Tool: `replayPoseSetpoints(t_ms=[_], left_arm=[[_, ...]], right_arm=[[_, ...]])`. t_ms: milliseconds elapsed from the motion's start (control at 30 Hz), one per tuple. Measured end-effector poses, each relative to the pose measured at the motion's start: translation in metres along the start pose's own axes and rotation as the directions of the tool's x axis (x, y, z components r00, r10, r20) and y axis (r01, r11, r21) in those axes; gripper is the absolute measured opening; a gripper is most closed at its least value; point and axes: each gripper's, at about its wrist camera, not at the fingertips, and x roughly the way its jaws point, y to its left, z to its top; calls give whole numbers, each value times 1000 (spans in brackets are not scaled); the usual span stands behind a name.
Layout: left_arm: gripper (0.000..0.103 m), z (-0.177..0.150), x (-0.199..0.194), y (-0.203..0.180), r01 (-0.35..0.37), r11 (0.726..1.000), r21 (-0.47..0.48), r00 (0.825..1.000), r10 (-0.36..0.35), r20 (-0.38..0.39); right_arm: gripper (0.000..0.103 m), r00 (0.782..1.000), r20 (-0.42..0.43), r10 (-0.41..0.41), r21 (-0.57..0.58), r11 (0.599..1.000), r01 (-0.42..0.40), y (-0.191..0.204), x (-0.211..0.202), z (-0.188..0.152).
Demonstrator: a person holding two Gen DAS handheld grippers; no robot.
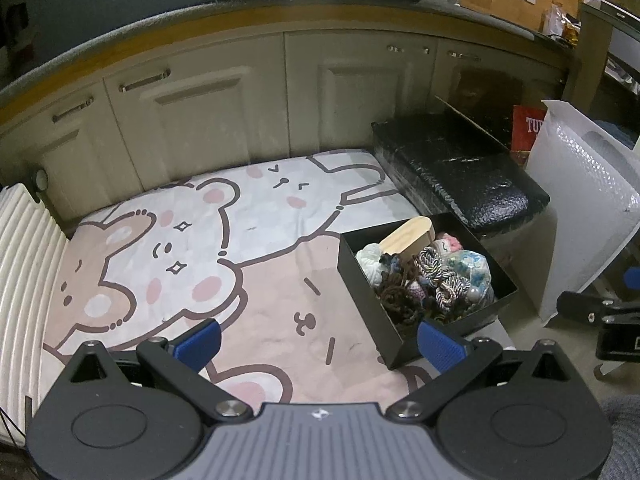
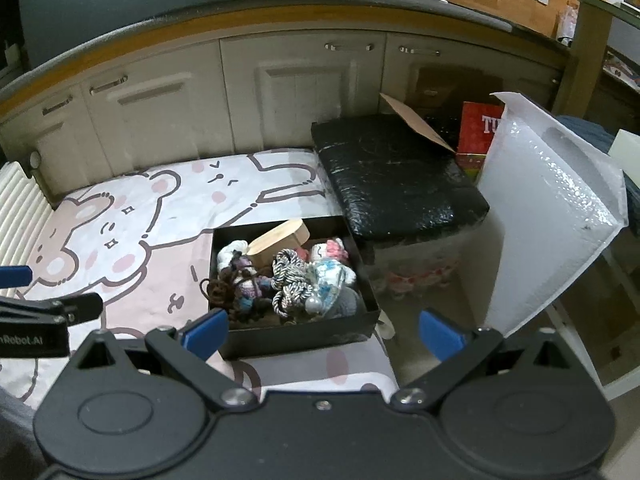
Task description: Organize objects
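Both the left gripper (image 1: 318,344) and right gripper (image 2: 324,334) gape empty; the black box's (image 2: 294,336) tangled contents blur together.

A mat (image 2: 160,280) is spread on the floor in front of a row of cabinets (image 2: 296,92). On the mat's right part sits an open box (image 2: 296,336) holding a wooden piece (image 2: 280,242) at the back and tangled cords (image 2: 292,280) and small toys. Behind and right of the box lies a wrapped block (image 2: 396,176); further right, a padded envelope (image 2: 548,216) stands upright.
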Motion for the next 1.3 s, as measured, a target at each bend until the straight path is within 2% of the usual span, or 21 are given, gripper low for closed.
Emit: replayPoseSetpoints(t_ms=[133, 367, 1300], left_arm=[[103, 0, 1, 1, 9, 1000, -10, 1000, -9, -13], [103, 0, 1, 0, 2, 1000, -4, 1000, -2, -19], [103, 1, 2, 1, -1, 1000, -12, 1000, 1, -27]], right_arm=[[102, 1000, -9, -23, -20, 1000, 23, 2, 3, -1], [101, 1000, -20, -9, 7, 1000, 9, -4, 5, -1], [101, 1000, -28, -1, -1, 1000, 1, -3, 7, -1]])
